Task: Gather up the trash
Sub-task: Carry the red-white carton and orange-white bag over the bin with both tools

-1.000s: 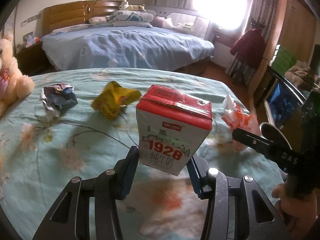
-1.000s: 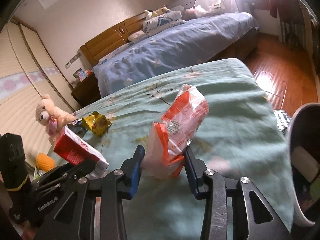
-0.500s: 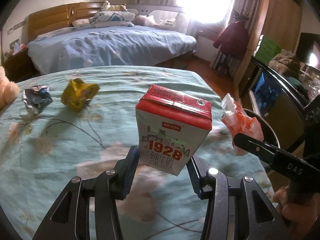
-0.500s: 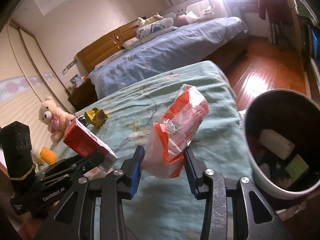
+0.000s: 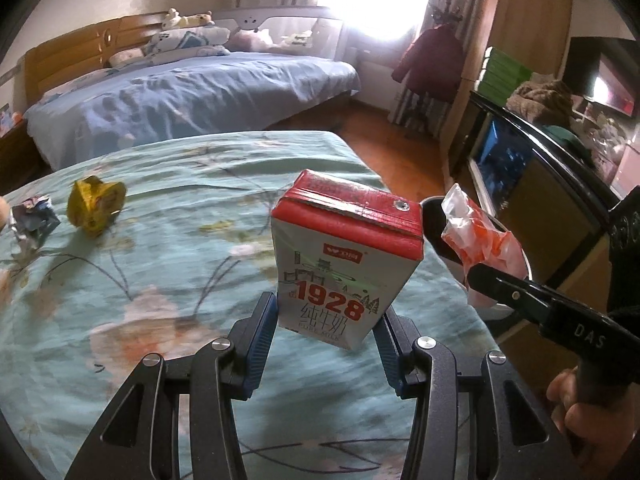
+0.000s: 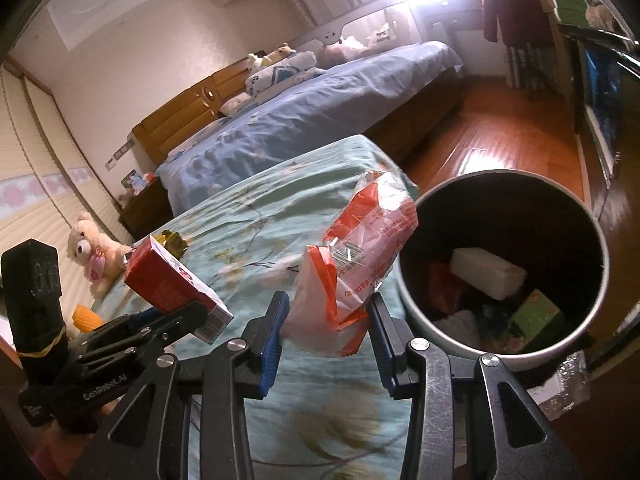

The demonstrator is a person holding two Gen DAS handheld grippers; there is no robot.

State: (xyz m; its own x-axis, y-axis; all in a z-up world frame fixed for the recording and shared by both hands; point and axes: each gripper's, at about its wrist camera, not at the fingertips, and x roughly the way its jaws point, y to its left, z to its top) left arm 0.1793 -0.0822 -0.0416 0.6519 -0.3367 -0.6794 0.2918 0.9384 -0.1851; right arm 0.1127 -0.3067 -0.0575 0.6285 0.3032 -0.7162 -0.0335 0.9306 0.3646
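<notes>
You are angling both claws downward over the flowered surface (image 5: 168,280). Your left claw (image 5: 326,322) is pinching a milk carton (image 5: 344,260) by its lower sides, holding it upright and clear of the cloth. Your right claw (image 6: 326,320) is pinching a crumpled orange-and-clear wrapper (image 6: 356,256) just beside the rim of the bin (image 6: 600,280), which is sitting on the floor at the surface's edge with trash already inside. A yellow wrapper (image 5: 94,210) and a crumpled foil scrap (image 5: 34,222) are lying on the surface, well apart from both claws.
</notes>
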